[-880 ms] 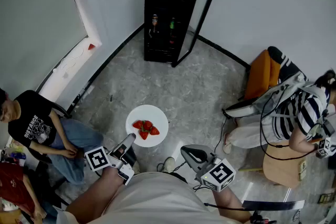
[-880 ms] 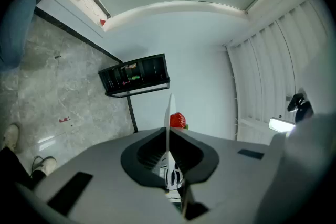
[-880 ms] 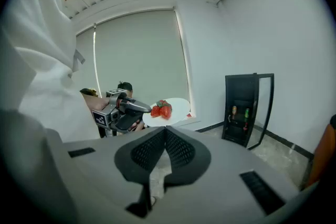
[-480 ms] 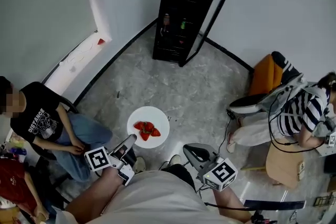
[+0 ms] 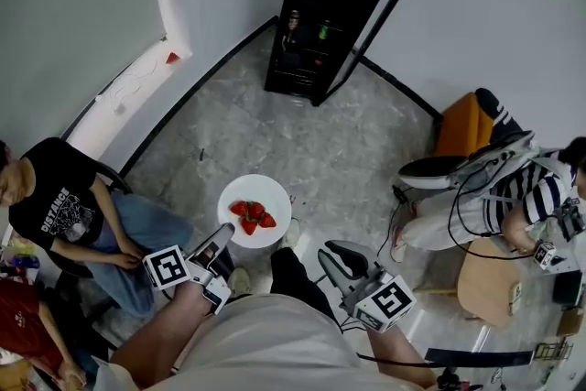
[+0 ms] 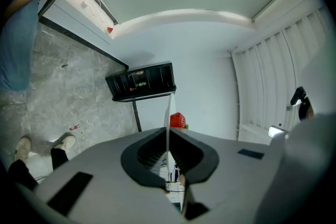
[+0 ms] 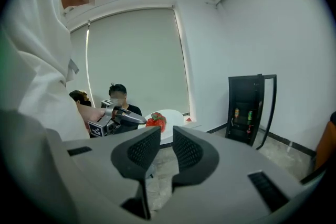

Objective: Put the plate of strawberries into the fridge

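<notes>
A white plate (image 5: pixel 271 202) carrying several strawberries (image 5: pixel 253 216) hangs level above the floor. My left gripper (image 5: pixel 224 239) is shut on its near rim. In the left gripper view the plate (image 6: pixel 168 113) shows edge-on between the jaws, with one strawberry (image 6: pixel 178 120) beyond it. The black fridge (image 5: pixel 322 23) stands in the far corner, its glass door (image 5: pixel 377 27) swung open to the right and bottles on its shelves. My right gripper (image 5: pixel 332 250) hovers to the right of the plate, open with nothing between its fingers. The right gripper view shows the plate (image 7: pixel 171 118) and the fridge (image 7: pixel 245 113).
A person in a black shirt (image 5: pixel 57 208) sits at the left. A person in a striped shirt (image 5: pixel 517 193) sits at the right beside an orange chair (image 5: pixel 461 125), with cables nearby. Grey stone floor (image 5: pixel 311 151) stretches between me and the fridge. My own leg and shoe (image 5: pixel 291 238) are below.
The fridge has shifted slightly in the head view as I step across the floor, one leg now forward. The plate stays gripped by the left gripper; the right stays beside it.
</notes>
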Motion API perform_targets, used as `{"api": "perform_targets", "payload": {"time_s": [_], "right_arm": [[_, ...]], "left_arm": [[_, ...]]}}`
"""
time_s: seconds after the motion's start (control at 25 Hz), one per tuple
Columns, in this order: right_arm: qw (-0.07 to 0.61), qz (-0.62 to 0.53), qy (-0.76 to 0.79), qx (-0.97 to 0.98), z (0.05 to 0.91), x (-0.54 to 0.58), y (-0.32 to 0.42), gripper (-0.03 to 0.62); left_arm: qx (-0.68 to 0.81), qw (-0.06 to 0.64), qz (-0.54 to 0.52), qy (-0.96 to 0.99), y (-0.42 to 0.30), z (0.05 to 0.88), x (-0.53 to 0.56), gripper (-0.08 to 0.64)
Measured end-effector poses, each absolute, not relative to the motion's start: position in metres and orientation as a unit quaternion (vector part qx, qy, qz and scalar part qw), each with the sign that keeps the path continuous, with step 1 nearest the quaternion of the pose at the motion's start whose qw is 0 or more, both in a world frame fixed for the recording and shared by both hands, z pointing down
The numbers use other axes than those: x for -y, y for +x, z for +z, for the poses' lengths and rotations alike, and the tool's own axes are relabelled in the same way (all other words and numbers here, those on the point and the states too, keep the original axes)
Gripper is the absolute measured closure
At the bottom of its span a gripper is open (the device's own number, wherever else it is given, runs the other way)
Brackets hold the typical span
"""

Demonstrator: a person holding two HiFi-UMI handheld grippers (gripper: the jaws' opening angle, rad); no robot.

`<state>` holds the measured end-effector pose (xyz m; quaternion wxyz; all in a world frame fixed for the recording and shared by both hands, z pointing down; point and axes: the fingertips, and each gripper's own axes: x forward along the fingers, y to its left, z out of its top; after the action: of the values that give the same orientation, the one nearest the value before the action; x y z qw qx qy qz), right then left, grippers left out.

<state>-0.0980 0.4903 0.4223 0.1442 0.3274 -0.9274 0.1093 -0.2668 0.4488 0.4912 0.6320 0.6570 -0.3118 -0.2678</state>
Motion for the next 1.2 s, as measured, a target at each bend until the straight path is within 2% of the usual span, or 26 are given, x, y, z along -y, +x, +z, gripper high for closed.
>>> {"api": "perform_targets", "payload": {"time_s": [0.08, 0.52, 0.92, 1.2], "right_arm": [[0.147, 0.107, 0.322, 0.929, 0.426, -0.468, -0.094, 0.489], [0.120, 0.096, 0.293, 0.944, 0.425, -0.303, -0.036, 0.488], [0.128, 0.098, 0.312, 0.936, 0.435, -0.201, 0.032, 0.488], [0.120, 0.110, 0.321, 0.933, 0.441, -0.123, 0.045, 0.488]], "left_arm": [[0.311, 0.632, -0.268, 0.657, -0.257, 0.491, -0.427, 0.535], [0.333, 0.618, -0.265, 0.661, -0.190, 0.481, -0.278, 0.535], [0.343, 0.616, -0.257, 0.661, -0.135, 0.482, -0.152, 0.535], [0.335, 0.622, -0.258, 0.659, -0.116, 0.492, -0.053, 0.535]]}}
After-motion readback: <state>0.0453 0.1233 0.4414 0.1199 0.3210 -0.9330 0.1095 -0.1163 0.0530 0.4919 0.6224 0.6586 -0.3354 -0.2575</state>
